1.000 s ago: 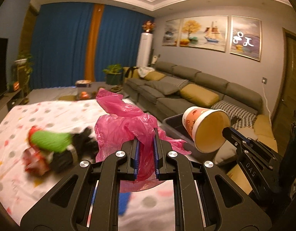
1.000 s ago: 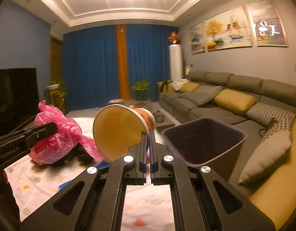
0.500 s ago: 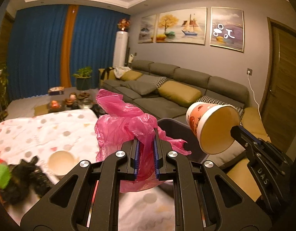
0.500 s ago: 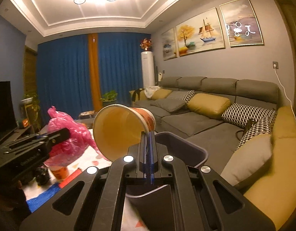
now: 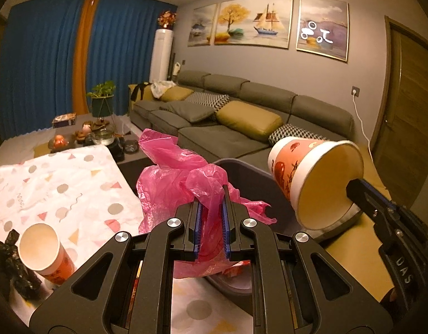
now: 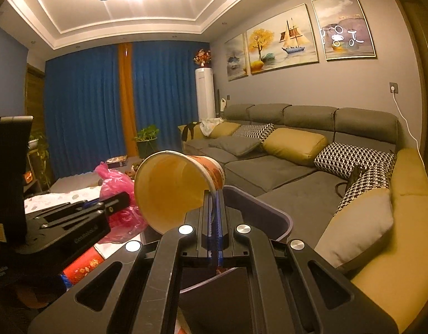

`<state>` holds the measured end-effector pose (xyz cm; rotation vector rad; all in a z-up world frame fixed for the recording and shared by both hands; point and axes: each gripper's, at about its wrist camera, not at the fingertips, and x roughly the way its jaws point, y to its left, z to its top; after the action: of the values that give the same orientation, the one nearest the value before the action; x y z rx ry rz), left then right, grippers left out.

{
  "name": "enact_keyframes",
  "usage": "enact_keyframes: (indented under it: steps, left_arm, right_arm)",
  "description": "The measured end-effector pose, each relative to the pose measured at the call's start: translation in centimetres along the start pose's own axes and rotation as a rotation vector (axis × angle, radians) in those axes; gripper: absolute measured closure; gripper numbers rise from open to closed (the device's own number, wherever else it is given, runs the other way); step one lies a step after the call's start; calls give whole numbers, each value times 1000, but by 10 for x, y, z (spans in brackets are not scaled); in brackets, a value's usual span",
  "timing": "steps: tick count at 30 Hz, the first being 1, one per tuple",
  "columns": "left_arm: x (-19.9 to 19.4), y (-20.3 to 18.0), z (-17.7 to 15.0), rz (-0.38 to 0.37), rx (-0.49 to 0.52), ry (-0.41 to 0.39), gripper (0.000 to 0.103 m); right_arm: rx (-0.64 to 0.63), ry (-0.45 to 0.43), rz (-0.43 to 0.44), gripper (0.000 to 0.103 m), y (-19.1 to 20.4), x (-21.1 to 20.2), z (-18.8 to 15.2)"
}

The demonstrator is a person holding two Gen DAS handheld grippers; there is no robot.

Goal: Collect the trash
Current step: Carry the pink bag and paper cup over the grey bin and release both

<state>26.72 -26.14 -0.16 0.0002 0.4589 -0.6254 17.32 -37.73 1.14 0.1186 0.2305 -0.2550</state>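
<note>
**Bag and cup held over the bin**

While the left gripper [image 5: 211, 194] pinches a crumpled pink bag [image 5: 183, 172] between its blue pads, the right gripper [image 6: 213, 194] is clamped nearly shut on the rim of a paper cup [image 6: 172, 189]. The cup lies tilted on its side, mouth toward the right wrist camera, its red-printed wall pointing away. Both loads hang above the dark bin [image 6: 280, 217], which stands between the table and the grey sofa [image 6: 283, 167]; the bag is over the bin's near left edge, the cup over its right part. A second cup [image 5: 44, 250] stands upright on the patterned tablecloth [image 5: 60, 183], beside a black crumpled thing [image 5: 16, 267] at the frame's left edge.
</note>
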Motion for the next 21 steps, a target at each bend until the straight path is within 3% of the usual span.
enact_keyframes:
  steps: [16,17,21]
  left_arm:
    - [44,-2,-7,-57,-6,86,89]
    - [46,-1,-8,-69,-12,98,82]
    - [45,12,-16,-22,-26,106,38]
  right_arm:
    - [16,32,-29,99,-7,19,-2]
    - [17,36,-31,99,-8,20,-2]
    - [21,45,-32,99,-8,26,-4]
